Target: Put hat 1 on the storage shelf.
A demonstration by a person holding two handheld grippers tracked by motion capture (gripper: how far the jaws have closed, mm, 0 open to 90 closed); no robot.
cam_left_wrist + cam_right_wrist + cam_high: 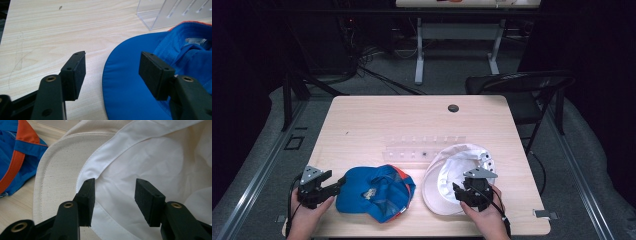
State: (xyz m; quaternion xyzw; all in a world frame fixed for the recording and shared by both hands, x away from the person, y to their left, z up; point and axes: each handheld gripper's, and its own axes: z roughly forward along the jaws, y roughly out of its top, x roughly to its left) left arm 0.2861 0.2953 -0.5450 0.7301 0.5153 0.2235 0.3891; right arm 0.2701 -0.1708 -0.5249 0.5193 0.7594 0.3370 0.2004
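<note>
A blue cap (pixel 374 192) with orange trim lies upside down on the wooden table (pixel 412 120) at the front left. My left gripper (pixel 337 185) is open at the cap's brim (pixel 127 82); one jaw is over the brim, the other over bare wood. A white cap (pixel 452 175) lies upside down at the front right. My right gripper (pixel 458 191) hangs open over it, both jaws above the white lining (pixel 140 167) just inside the brim (pixel 57 170). Neither gripper holds anything. The blue cap (pixel 17 155) shows at the left of the right gripper view.
A clear plastic rack (pixel 422 149) stands on the table just behind the two caps, its corner (pixel 175 12) close to the blue cap. A dark round grommet (pixel 453 108) sits near the table's far edge. A black chair (pixel 522 87) stands beyond the far right corner.
</note>
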